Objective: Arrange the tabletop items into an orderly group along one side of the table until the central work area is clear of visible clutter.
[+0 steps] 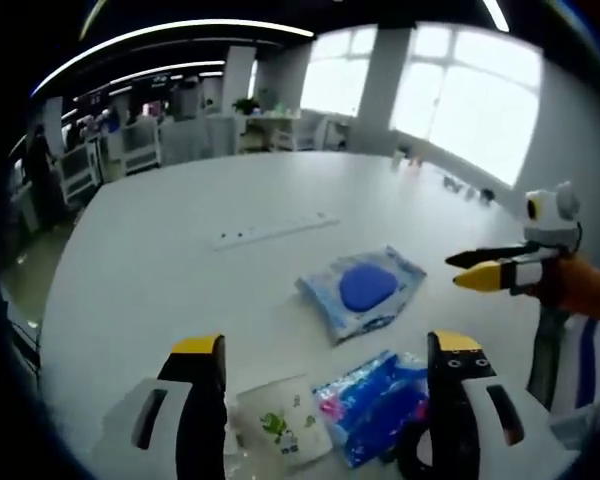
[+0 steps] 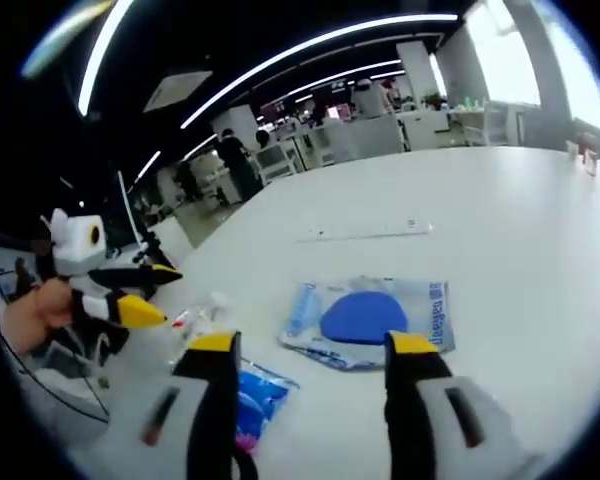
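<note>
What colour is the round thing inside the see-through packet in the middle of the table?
Blue. The round thing shows best in the right gripper view.

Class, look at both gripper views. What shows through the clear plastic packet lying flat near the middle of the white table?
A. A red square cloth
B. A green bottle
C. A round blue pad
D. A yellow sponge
C: the clear plastic packet on the white table holds a round blue pad, seen in both gripper views.
</note>
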### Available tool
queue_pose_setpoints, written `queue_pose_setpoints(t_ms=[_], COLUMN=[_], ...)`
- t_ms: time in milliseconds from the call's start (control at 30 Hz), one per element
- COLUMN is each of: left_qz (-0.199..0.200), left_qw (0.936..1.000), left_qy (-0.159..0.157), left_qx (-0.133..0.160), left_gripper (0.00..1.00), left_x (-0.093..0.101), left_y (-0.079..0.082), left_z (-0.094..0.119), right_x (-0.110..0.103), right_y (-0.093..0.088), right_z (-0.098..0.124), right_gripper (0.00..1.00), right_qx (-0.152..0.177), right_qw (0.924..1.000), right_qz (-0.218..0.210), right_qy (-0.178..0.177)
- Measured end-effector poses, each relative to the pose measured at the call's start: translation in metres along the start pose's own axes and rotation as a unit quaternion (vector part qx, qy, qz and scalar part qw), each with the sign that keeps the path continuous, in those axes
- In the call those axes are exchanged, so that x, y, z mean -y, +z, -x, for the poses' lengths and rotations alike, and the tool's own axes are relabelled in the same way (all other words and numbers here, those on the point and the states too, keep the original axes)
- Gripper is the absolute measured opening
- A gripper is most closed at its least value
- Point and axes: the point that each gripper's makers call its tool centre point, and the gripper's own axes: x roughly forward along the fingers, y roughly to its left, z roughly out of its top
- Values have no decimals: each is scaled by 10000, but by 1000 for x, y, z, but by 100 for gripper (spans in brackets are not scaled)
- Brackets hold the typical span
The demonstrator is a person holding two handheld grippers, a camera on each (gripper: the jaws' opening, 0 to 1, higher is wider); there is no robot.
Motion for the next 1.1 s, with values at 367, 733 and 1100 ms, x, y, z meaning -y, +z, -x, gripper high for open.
queue_pose_setpoints(t_ms=[367,733,1100], left_qz=[4,95,118], left_qw=[10000,9999,9999], left_qy=[8,-28,17], left_qx=[-4,-43,16], left_gripper=[79,79,79], left_x=[13,25,26], left_y=[-16,-36,-41], left_z=[22,38,56], right_x=[-17,-31,-39], right_y=[-18,-34,-34], right_z=[9,18,28], right_gripper=[56,55,57], right_qx=[-106,-192,-187], right_qw=[9999,9997,9995], right_qz=[69,51,234], right_qy=[88,130,116])
